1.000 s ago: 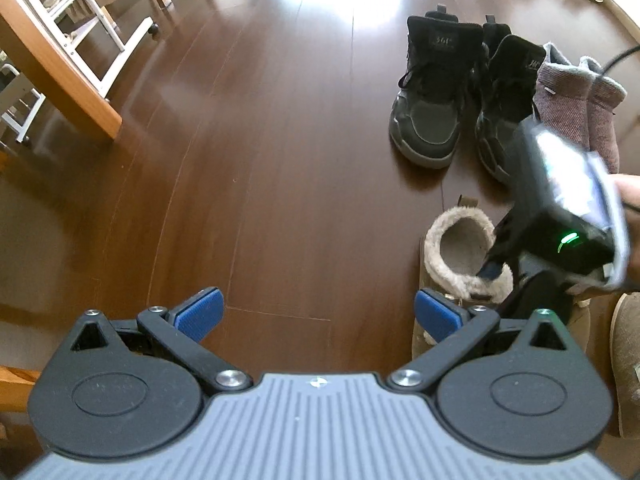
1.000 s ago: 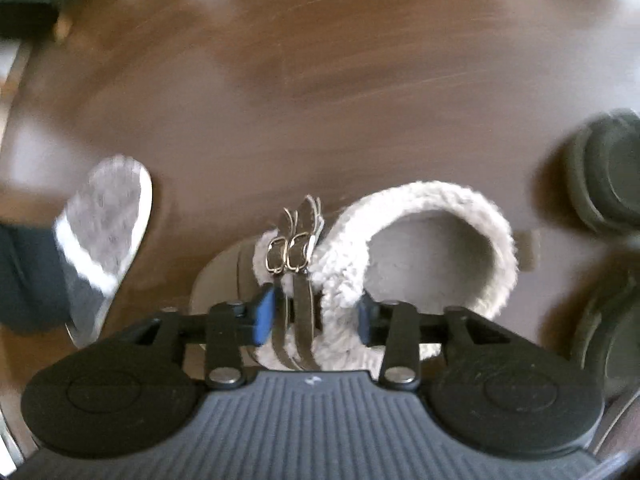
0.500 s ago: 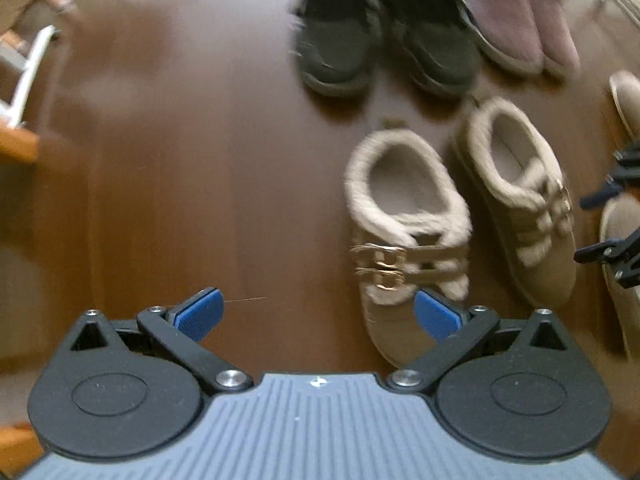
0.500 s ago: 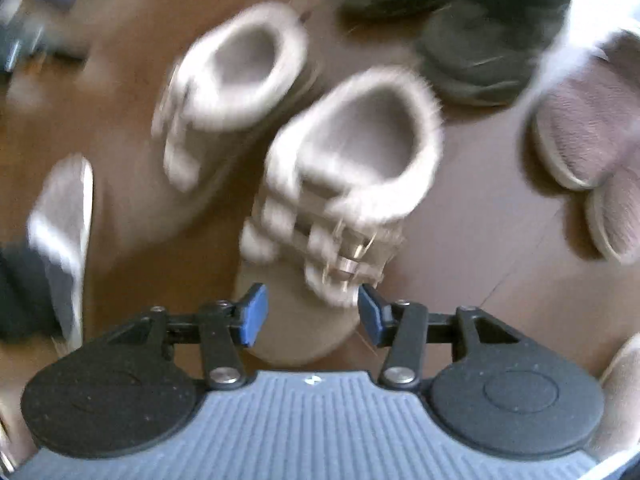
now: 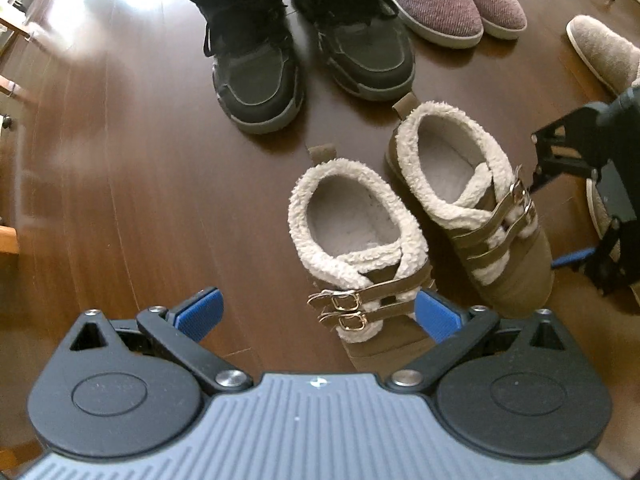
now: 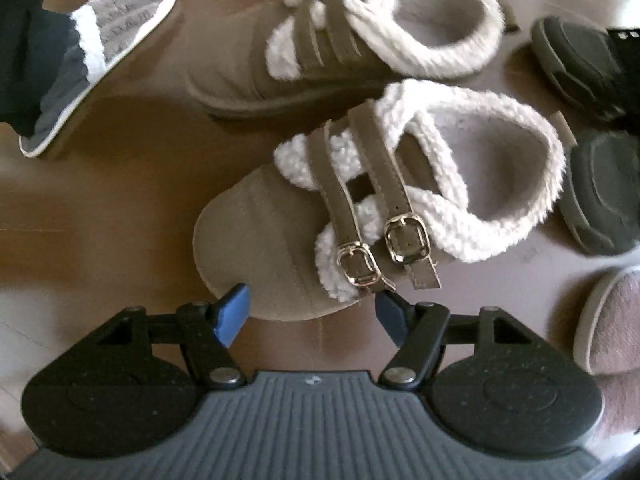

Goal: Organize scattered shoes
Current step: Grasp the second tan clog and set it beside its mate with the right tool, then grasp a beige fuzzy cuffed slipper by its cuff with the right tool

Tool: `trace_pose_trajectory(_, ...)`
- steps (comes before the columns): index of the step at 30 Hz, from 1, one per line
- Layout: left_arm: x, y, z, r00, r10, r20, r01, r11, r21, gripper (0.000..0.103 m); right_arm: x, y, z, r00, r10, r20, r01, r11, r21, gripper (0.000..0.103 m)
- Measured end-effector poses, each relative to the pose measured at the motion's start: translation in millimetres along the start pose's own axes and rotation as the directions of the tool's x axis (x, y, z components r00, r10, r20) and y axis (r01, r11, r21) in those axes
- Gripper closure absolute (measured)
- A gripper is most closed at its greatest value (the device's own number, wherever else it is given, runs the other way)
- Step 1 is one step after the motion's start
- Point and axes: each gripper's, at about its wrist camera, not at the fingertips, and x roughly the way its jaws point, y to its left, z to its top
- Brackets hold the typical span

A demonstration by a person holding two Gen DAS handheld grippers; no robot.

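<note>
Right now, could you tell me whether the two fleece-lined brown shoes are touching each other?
Cannot tell. In the left wrist view, the nearer fleece-lined shoe and the farther one overlap mid-length, with no visible floor between them, yet no contact shows plainly.

Both hand-held grippers [image 5: 316, 310] [image 6: 312, 312] agape, downward

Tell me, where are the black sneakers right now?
In the left wrist view the black sneakers stand side by side on the floor at top centre, between the fleece-lined shoes below and the purple slippers on their right.

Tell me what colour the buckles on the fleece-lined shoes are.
Gold buckles, clearest in the right wrist view.
</note>
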Motion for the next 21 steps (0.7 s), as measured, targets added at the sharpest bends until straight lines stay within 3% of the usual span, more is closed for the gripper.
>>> trace_pose_trajectory(4, -3.0, 2.7, -3.3, 1.0, 0.001, -0.002, -0.001, 1.0, -0.016, 0.0, 0.9, -3.6, 14.0, 0.999, 0.015, 0.029, -0.02, 0.981, 0.193, 0.034)
trace_pose_trajectory(6, -5.1, 3.0, -4.3, 1.0, 0.005, -0.002, -0.005, 1.0, -0.026, 0.0, 1.7, 8.5, 18.7, 0.999, -0.017, 0.037, 0.012, 0.991, 0.136, 0.033)
trace_pose_trajectory(8, -6.2, 3.8, -4.1, 1.0, 0.006, 0.001, -0.006, 0.999, -0.037, 0.0, -1.7, 4.0, 19.8, 0.998, 0.026, 0.057, -0.037, 0.979, 0.198, 0.034)
trace_pose_trajectory(10, -9.2, 0.9, -1.1, 1.0, 0.009, 0.006, -0.008, 0.999, -0.043, 0.0, -7.3, -5.8, 17.1, 0.995, 0.06, 0.073, -0.081, 0.944, 0.319, 0.033)
trace_pose_trajectory(14, -12.5, -7.1, 9.1, 0.999, 0.006, 0.031, -0.004, 0.998, -0.056, 0.0, -40.7, -2.7, -12.9, 0.994, 0.012, 0.105, -0.065, 0.853, 0.518, 0.033)
trace_pose_trajectory(17, -12.7, -21.4, 16.6, 0.999, -0.008, 0.042, 0.01, 0.999, -0.043, 0.0, -78.7, 12.7, -62.2, 0.993, -0.045, 0.111, -0.041, 0.742, 0.669, 0.031)
trace_pose_trajectory(18, -11.7, -32.3, 21.6, 0.999, -0.019, 0.041, 0.02, 0.999, -0.028, 0.0, -91.3, 18.5, -91.2, 0.993, -0.048, 0.111, -0.051, 0.662, 0.747, 0.028)
trace_pose_trajectory(21, -14.5, -49.9, 27.7, 0.998, -0.039, 0.052, 0.039, 0.999, 0.01, 0.0, -116.8, 33.1, -188.0, 0.988, -0.012, 0.155, -0.145, 0.286, 0.947, 0.015)
